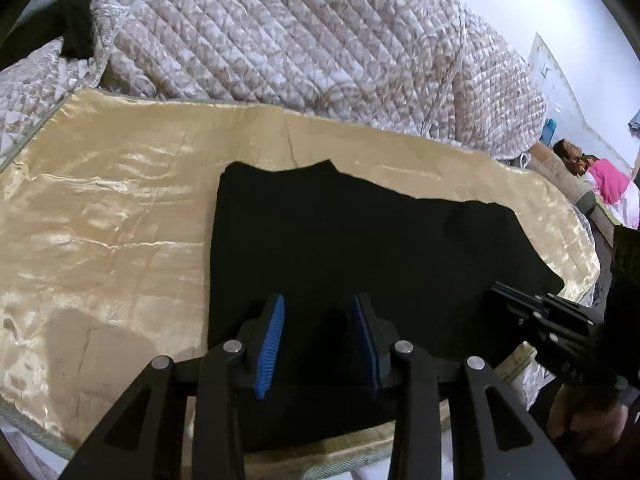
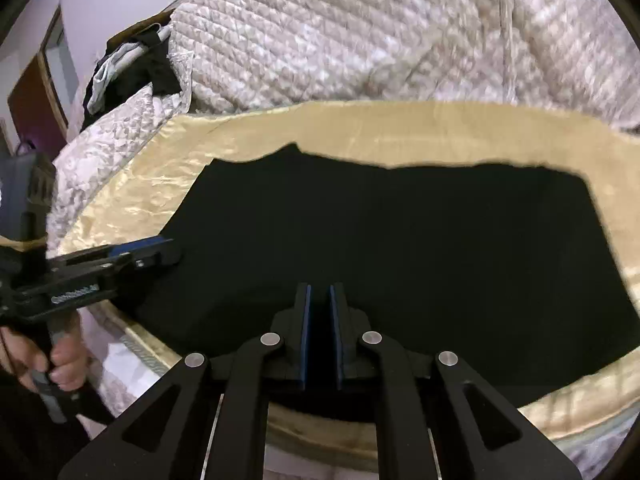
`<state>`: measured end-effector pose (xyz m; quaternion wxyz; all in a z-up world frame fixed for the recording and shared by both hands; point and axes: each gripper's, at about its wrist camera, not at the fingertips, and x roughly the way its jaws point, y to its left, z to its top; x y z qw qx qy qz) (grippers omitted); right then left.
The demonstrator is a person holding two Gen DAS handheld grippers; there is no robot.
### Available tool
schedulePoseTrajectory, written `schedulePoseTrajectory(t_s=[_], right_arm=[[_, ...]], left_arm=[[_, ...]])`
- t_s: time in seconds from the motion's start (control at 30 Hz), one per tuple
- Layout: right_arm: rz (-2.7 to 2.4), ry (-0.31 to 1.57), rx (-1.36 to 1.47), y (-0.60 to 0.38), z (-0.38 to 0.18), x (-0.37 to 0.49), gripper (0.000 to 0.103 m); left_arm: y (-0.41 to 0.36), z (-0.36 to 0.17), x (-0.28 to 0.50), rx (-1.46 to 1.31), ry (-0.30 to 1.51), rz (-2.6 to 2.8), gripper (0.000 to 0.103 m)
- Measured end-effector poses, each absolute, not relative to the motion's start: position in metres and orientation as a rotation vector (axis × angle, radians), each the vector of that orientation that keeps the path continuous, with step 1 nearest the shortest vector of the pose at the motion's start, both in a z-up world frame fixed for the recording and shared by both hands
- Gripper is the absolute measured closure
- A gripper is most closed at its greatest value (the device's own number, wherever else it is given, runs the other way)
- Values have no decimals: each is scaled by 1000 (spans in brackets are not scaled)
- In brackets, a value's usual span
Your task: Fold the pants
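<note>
Black pants lie flat, folded into a wide block, on a gold satin sheet. My left gripper hovers over their near left part, its blue pads apart with only the dark cloth showing below the gap. From the right wrist view, the left gripper reaches in over the pants' left edge. My right gripper is over the near middle of the pants, pads almost together; I cannot see cloth pinched between them. The right gripper has its tip at the pants' right edge.
A quilted pale bedspread is heaped behind the sheet. Dark clothes lie on it at the far left. A person in pink lies at the far right. Hands grip the handles. The bed edge runs just below the pants.
</note>
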<state>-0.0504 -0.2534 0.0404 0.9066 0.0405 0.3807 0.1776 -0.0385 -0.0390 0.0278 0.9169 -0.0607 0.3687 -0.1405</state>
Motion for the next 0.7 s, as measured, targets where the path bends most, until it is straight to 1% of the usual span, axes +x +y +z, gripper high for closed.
schedulePoseTrajectory(t_s=[0.1, 0.13, 0.2, 0.43, 0.7], right_arm=[[421, 735, 46, -243, 49, -58, 93], [437, 740, 21, -238, 47, -59, 90], [422, 798, -30, -231, 34, -53, 90], [363, 799, 54, -248, 36, -44, 90], [305, 777, 45, -255, 40, -47, 89]], left_arm=[[-44, 23, -38, -88, 767, -275, 65], [-47, 19, -36, -75, 784, -267, 65], [-50, 16, -37, -43, 784, -255, 65], [-55, 21, -38, -21, 774, -227, 64], [-58, 20, -38, 9, 771, -198, 64]])
